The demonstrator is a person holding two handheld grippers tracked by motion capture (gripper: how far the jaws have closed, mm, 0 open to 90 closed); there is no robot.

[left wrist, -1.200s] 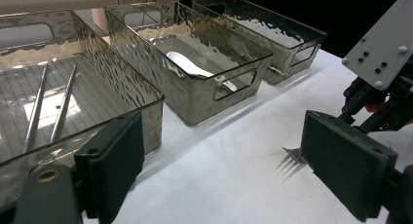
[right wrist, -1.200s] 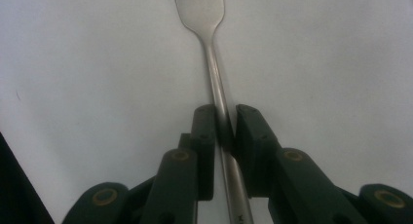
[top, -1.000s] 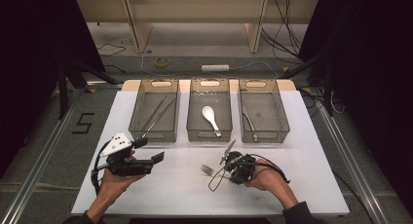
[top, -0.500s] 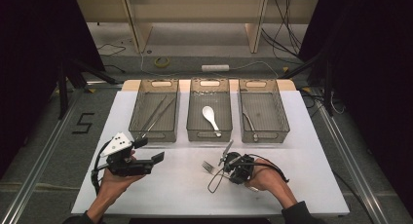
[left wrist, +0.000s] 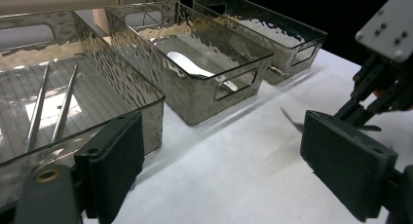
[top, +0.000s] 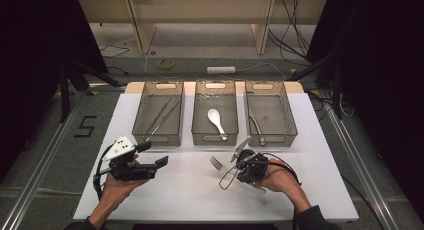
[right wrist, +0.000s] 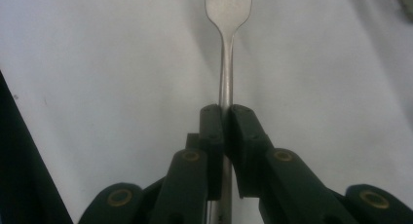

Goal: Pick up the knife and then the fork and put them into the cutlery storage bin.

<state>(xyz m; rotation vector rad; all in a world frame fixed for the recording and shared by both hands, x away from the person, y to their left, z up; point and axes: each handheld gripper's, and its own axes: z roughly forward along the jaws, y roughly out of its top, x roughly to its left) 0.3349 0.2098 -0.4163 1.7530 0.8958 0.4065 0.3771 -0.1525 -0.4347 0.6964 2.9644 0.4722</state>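
Starting over at the left: the left tongs [top: 150, 162] hang at about 8 o'clock on the desk [top: 190, 190], jaws spread wide with nothing between them. They're just parked there, pointing roughly toward 3 o'clock. In the left gripper view you look right between the two black pads at the bins.

Up at 11 o'clock sits the left bin [top: 159, 112] with a pair of long thin metal sticks [top: 161, 116] lying in it, chopsticks I'd guess. At 12 o'clock the middle bin [top: 215, 112] has a white spoon [top: 216, 121]. At 1 o'clock the right bin [top: 270, 112] holds one slim metal utensil [top: 256, 126], too small to name.

Then the right tongs [top: 235, 162] at about 5 o'clock, squeezed nearly all the way together on the handle of a fork [right wrist: 227, 63]. The right gripper view shows it well: pads pinching the thin neck of the handle, tines pointing away, the fork low over the white desk just in front of the bins.

What could go wrong, as I see it: that handle is narrow and slick, and the grip is on its edge. If the hand tilts or swings fast toward a bin, the fork could pivot between the pads or slip out. The tines could also clip a bin wall on the way in and knock it loose.
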